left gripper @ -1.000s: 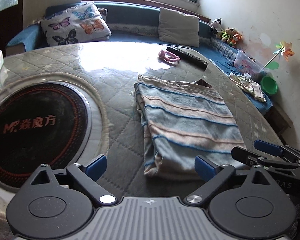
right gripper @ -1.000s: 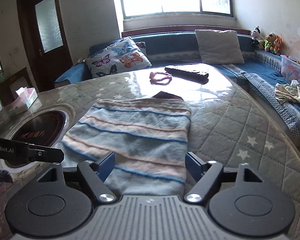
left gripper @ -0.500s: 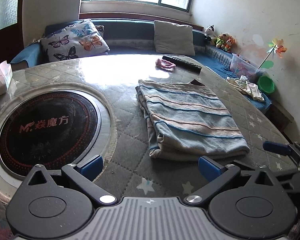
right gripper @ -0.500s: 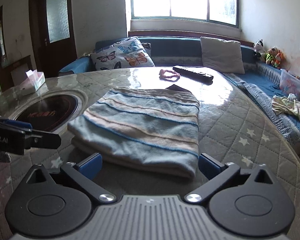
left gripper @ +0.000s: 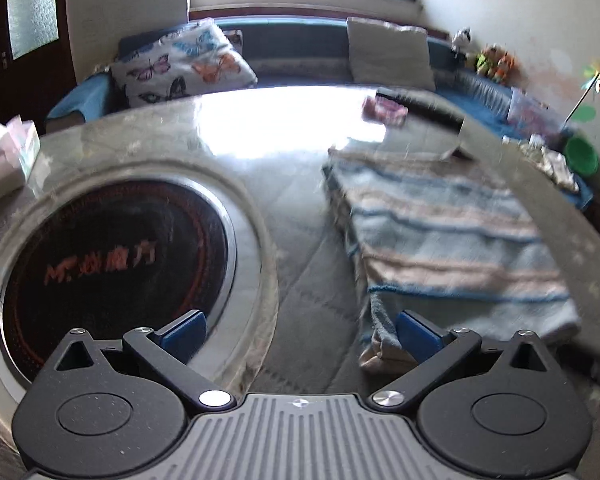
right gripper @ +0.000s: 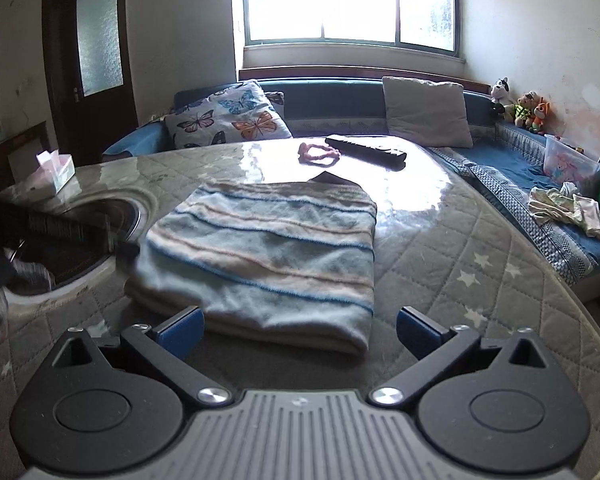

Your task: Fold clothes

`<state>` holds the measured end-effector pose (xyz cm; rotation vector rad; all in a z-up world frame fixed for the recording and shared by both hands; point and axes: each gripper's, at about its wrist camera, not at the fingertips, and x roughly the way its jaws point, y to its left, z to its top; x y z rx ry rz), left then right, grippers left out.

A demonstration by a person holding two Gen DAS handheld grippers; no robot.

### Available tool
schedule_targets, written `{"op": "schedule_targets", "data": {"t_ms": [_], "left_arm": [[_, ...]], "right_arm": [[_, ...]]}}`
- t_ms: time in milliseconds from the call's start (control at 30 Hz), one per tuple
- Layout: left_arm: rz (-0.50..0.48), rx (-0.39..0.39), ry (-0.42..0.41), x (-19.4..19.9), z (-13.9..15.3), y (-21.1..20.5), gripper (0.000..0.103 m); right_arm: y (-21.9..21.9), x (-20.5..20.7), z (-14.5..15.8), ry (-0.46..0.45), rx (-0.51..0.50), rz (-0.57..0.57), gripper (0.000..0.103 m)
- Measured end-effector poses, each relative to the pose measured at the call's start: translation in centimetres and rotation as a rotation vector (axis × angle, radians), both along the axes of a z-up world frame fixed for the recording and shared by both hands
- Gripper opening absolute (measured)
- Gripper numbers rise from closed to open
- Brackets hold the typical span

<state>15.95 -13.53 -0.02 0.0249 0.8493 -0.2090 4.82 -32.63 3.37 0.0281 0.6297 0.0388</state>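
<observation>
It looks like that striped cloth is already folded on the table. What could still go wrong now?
Probably little, but two things stand out. The left gripper hangs low by the cloth, its right fingertip at the cloth's near corner; a careless move could snag it and undo the fold. The cloth's far edge already covers part of a dark flat item, and the remote and pink band lie just beyond, so pushing the cloth forward might shove them.

Both wrist views look obliquely down, sharing the folded garment (left gripper: 448, 240).
</observation>
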Motion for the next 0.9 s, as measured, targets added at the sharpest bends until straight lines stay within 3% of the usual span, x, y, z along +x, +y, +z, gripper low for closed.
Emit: {"op": "schedule_targets", "data": {"t_ms": [133,333,500,667,900], "left_arm": [[-0.001,-0.027,0.015,0.1,-0.1,0.4,0.103],[0.003,-0.044,-0.024,0.6,1.6,0.0,0.103],[0.007,-0.004,0.018,1.9,0.4,-0.5,0.103],[0.018,-0.030,-0.006,3.2,1.5,-0.5,0.103],[0.027,0.050,0.005,6.3,0.1,-1.6,0.103]], "right_arm": [[-0.4,1.7,-0.4,0.010,0.002,-0.025,0.103],[-1.8,3.3,-1.0,0.019,-0.012,-0.073,0.103],[-2.7,3.9,-3.0,0.089,-0.065,-0.126,0.103],[-3.7,3.6,-3.6,0.082,-0.008,-0.115,0.103],[-3.9,3.4,-3.9,0.065,0.023,-0.110,0.103]]}}
